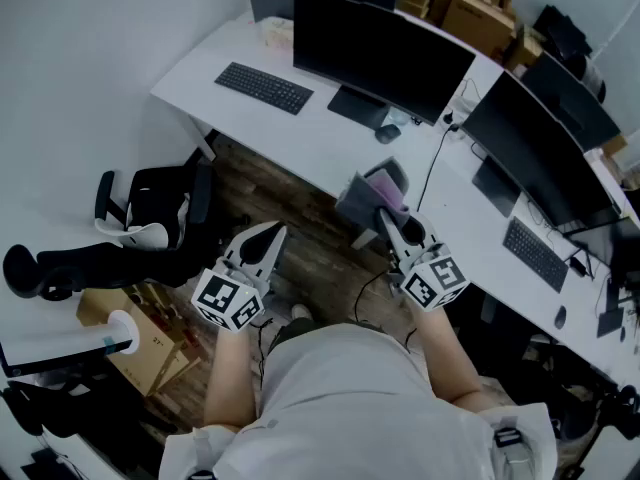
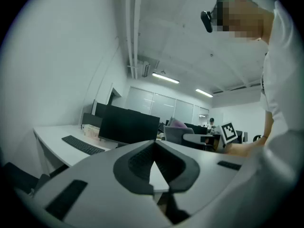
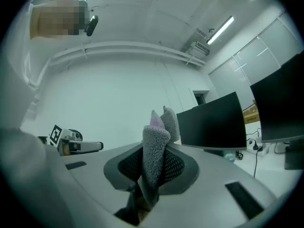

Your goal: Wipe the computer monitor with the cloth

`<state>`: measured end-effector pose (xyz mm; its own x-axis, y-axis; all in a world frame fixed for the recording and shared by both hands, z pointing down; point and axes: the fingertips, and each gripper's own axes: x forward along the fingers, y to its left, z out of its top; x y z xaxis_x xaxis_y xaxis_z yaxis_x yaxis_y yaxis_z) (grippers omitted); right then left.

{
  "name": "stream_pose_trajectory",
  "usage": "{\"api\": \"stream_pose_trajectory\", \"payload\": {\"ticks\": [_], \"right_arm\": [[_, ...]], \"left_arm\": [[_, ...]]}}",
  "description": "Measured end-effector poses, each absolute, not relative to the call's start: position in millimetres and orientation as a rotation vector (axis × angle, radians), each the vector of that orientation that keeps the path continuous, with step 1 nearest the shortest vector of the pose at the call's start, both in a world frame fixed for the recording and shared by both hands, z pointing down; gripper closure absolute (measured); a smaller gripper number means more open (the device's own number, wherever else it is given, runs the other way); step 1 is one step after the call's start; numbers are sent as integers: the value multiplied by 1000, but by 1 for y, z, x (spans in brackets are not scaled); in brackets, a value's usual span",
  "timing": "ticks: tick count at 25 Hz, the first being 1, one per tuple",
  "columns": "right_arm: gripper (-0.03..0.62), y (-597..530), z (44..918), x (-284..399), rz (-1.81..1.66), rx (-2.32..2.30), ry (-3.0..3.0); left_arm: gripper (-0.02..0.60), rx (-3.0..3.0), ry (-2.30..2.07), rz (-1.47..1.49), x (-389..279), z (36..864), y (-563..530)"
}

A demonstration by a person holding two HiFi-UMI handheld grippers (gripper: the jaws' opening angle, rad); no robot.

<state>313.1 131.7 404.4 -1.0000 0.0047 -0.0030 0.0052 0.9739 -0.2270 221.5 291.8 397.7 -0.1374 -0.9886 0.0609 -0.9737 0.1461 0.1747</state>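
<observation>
A wide black monitor (image 1: 385, 53) stands on the white desk (image 1: 310, 143), screen dark; it also shows in the left gripper view (image 2: 128, 126) and the right gripper view (image 3: 213, 122). My right gripper (image 1: 388, 218) is shut on a folded grey cloth (image 1: 375, 190) with a purple side, held above the floor just short of the desk edge. The cloth (image 3: 159, 127) sticks up between the jaws of that gripper (image 3: 153, 151). My left gripper (image 1: 265, 240) hangs over the floor to the left, and this left gripper (image 2: 153, 146) has its jaws closed together on nothing.
A black keyboard (image 1: 265, 88) and a mouse (image 1: 387, 133) lie by the monitor. A second monitor (image 1: 545, 148) and keyboard (image 1: 535, 253) are on the desk to the right. A black office chair (image 1: 150, 218) and a cardboard box (image 1: 140, 338) stand at my left.
</observation>
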Motion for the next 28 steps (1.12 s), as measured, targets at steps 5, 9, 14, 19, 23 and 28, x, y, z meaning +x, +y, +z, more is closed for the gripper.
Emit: {"api": "stream_pose_trajectory", "payload": {"ticks": [5, 9, 14, 19, 23, 28], "right_arm": [[528, 158, 410, 276, -355, 21, 3144], [528, 173, 416, 247, -369, 15, 3152], [525, 190, 421, 214, -382, -15, 3160], [525, 189, 427, 183, -387, -31, 3174], [525, 175, 436, 150, -417, -41, 3178], [525, 144, 447, 98, -410, -27, 3188]], "left_arm": [[580, 1897, -2307, -126, 180, 403, 323], [580, 1897, -2318, -98, 157, 409, 342], [580, 1865, -2348, -67, 124, 420, 368], [580, 1803, -2359, -74, 89, 433, 377], [580, 1780, -2350, -66, 58, 442, 364], [580, 1781, -2340, -24, 9, 450, 327]]}}
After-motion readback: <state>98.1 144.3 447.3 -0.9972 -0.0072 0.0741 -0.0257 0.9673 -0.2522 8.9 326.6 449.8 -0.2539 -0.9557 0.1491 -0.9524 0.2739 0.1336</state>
